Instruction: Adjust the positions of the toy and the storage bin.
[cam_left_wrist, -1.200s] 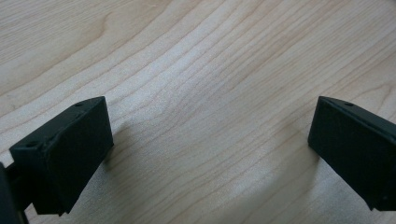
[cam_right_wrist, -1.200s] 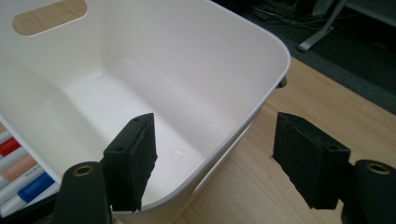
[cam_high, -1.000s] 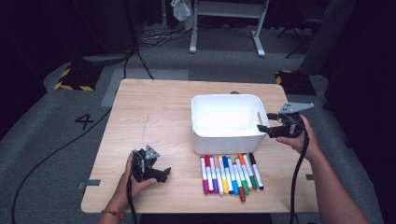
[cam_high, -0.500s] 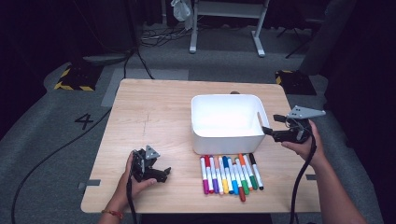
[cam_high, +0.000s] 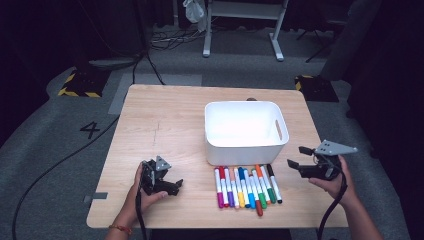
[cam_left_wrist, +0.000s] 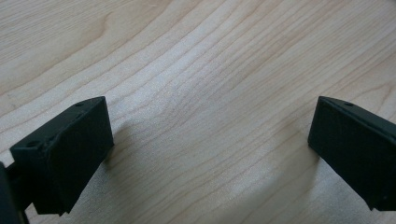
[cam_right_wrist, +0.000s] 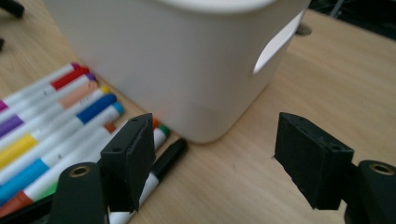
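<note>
A white plastic bin (cam_high: 246, 131) stands mid-table, its inside looking empty. Several coloured markers (cam_high: 246, 186) lie side by side in a row just in front of it. To the right of the row hovers my right gripper (cam_high: 296, 156), open and pointing left toward the bin's front right corner. In the right gripper view its jaws (cam_right_wrist: 215, 130) frame that corner of the bin (cam_right_wrist: 163, 60), with the markers (cam_right_wrist: 60, 116) at the left and a black marker (cam_right_wrist: 170, 154) nearest. My left gripper (cam_high: 175, 185) rests open on the table at the front left, over bare wood (cam_left_wrist: 210, 116).
The wooden table (cam_high: 160, 125) has open surface on its left half and behind the bin. The bin has a handle slot (cam_high: 278, 129) in its right wall. Cables run across the grey floor (cam_high: 60, 150) around the table.
My right gripper has drawn back from the bin's right rim, moving down and toward the person, to beside the marker row. The left gripper has not moved.
</note>
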